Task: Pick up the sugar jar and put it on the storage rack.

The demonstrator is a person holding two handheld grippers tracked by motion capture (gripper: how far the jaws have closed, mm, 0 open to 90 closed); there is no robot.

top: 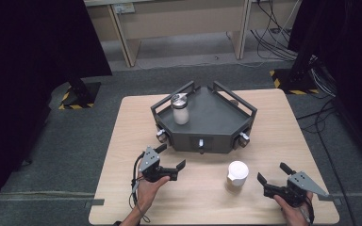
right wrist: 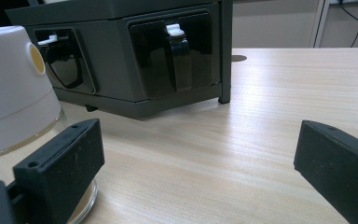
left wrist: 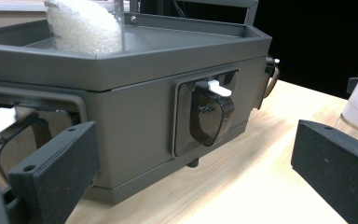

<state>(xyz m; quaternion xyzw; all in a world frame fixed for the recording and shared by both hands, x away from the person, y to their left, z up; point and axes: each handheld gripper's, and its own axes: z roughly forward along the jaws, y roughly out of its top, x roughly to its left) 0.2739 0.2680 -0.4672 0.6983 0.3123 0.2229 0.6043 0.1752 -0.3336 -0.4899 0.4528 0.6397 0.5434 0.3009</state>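
Left gripper (top: 171,158): jaws spread wide, nothing between them; held low over the table (top: 122,141), just in front of the grey tray's (top: 207,120) left-front face. In the left gripper view the tray's middle front dispenser tap (left wrist: 207,114) sits between the jaws, farther off.

On the tray, left rear: a lidded jar (top: 180,108) of white material, upright.

White-lidded jar (top: 237,175): upright on the table, in front of the tray, between the two grippers and nearer the right one.

Right gripper (top: 274,177): jaws spread wide, empty, just right of the white-lidded jar, not touching it.
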